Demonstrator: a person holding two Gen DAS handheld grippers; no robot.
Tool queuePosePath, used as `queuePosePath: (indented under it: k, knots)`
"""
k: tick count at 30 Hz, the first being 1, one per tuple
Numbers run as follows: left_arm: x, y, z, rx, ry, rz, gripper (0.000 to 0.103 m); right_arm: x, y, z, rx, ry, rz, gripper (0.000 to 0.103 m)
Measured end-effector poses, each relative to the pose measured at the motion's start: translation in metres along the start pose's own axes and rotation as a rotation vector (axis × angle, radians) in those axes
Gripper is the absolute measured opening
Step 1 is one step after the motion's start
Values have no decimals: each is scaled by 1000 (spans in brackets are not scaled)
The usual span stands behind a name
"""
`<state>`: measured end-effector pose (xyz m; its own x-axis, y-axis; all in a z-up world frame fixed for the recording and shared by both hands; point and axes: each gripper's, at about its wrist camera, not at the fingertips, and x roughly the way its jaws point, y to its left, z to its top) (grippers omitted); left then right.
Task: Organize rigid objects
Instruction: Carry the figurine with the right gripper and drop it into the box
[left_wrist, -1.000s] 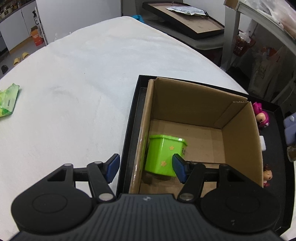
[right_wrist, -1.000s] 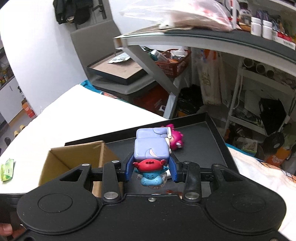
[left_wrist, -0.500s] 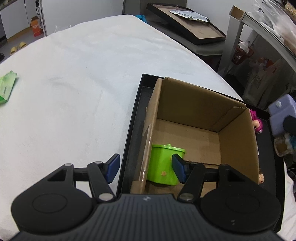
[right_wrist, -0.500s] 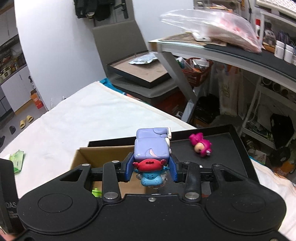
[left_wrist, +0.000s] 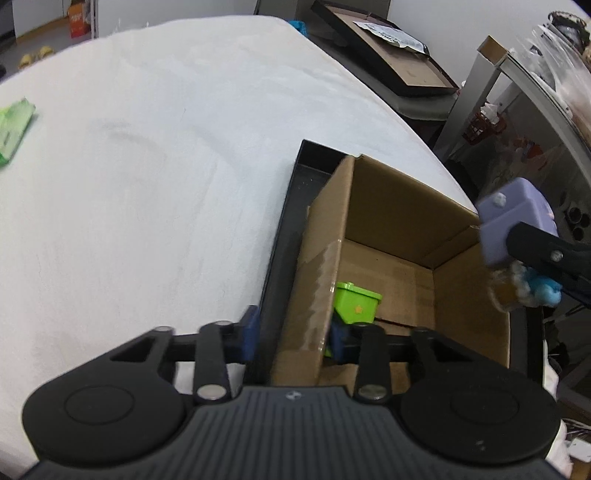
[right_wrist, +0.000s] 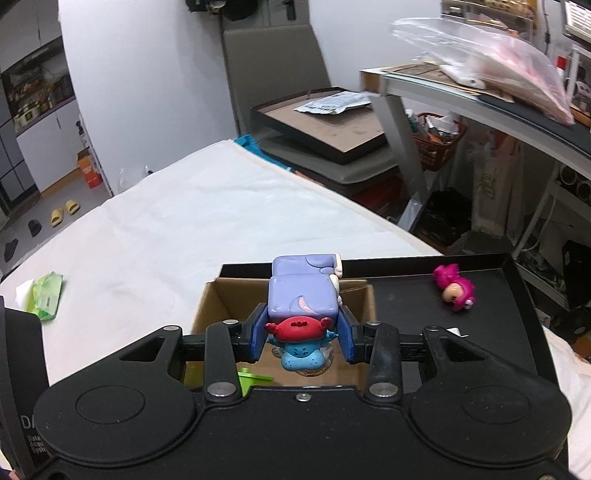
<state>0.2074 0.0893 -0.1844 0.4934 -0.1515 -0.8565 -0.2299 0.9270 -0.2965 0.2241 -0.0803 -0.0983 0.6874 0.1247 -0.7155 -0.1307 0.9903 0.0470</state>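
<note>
1. Right gripper: its two blue pads are clamped on the sides of a lilac block-shaped plastic toy with a red crab and a blue figure on its near end, held up over the open brown cardboard box.
2. From the left wrist camera that same toy hangs above the box's right wall, pinched in the black fingers.
3. Left gripper: pads spread wide apart, straddling the box's near-left cardboard wall, one pad outside and one inside.
4. One glossy lime-green square plastic cup with small star marks sits inside the box, just beyond the left gripper's inner pad.
5. The box stands in a shallow matte black rectangular tray on a white cloth-covered table.
6. One pink rounded figurine lies on its side on the tray, well right of the box.
7. One crinkly green packet lies on the cloth, far left.
</note>
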Motion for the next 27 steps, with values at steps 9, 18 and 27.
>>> queuePosePath:
  k: [9,18,27]
  knots:
    - [1,6,-1,-49,9,-50,19,12,25,2,-37,22,7,38]
    - [0,7,1,-67,11,-61,20,-1,34,15,-83,-54,16,50]
    - [0,6,0,-56,4,-53,20,-16,10,5,-82,-53,-38,67]
